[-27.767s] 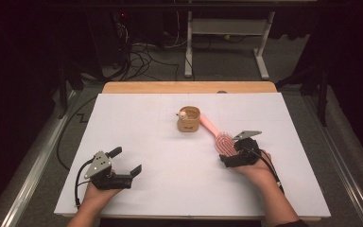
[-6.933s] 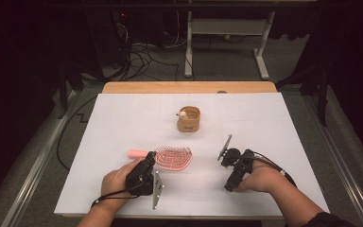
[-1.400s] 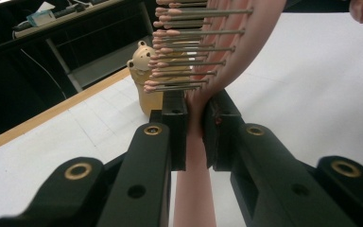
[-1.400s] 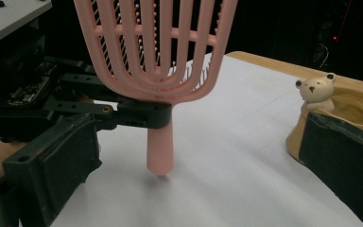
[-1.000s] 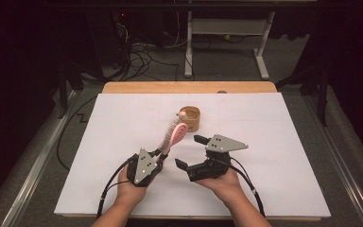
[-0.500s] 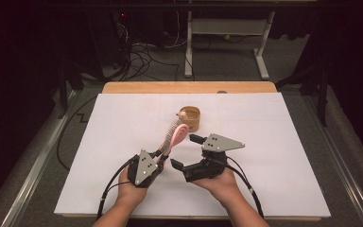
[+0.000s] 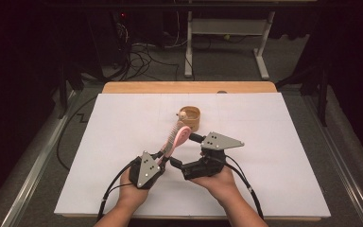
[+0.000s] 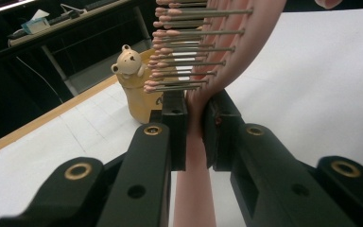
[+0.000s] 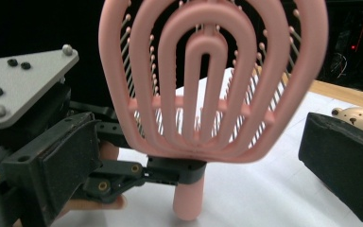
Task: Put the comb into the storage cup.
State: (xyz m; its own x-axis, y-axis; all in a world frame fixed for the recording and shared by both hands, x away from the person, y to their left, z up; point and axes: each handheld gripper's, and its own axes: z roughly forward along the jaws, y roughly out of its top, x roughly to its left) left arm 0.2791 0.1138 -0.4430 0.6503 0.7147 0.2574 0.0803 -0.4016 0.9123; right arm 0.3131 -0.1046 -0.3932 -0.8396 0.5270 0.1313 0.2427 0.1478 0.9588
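My left gripper is shut on the neck of a pink vented hairbrush and holds it upright above the white table, bristles to the left. In the left gripper view both jaws clamp the brush just under its head. My right gripper is open beside it, one jaw on each side of the brush. The right gripper view faces the back of the brush head, which stands between the spread jaws without touching them.
A small wooden cup with a bear figure stands behind the brush at mid table, also visible as the cup and the bear. The white table cover lies on a wooden top. Cables and a stand sit on the dark floor beyond.
My right gripper has moved a little left and closer to the brush, its jaws now flanking it. The left gripper keeps the brush nearly still.
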